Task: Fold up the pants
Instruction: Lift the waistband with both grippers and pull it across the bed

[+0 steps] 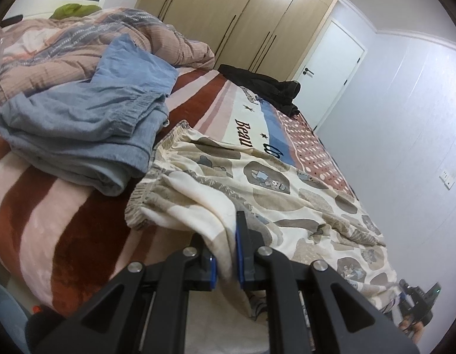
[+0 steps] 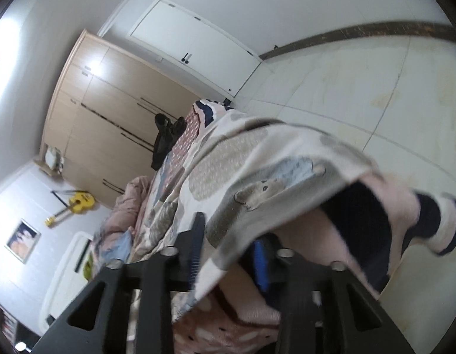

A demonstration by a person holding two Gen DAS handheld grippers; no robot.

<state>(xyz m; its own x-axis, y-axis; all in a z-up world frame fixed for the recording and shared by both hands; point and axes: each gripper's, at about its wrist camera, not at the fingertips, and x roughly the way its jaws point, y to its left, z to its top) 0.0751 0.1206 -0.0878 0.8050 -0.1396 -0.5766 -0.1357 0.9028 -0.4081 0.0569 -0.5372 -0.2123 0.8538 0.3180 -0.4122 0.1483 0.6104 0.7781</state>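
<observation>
Left wrist view: left gripper [image 1: 227,253] clamped cream bear-print fleece pants [image 1: 257,183]; folded grey-blue garments [image 1: 80,129] lay just beside, black clothing [image 1: 266,88] beyond. Right gripper [image 2: 228,253] pinched the pants' far end.

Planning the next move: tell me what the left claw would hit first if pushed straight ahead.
The left claw is already shut on the patterned pants, so pushing ahead mostly bunches that cloth. Beyond it, the striped blanket on the bed looks next, though depth is uncertain.
</observation>
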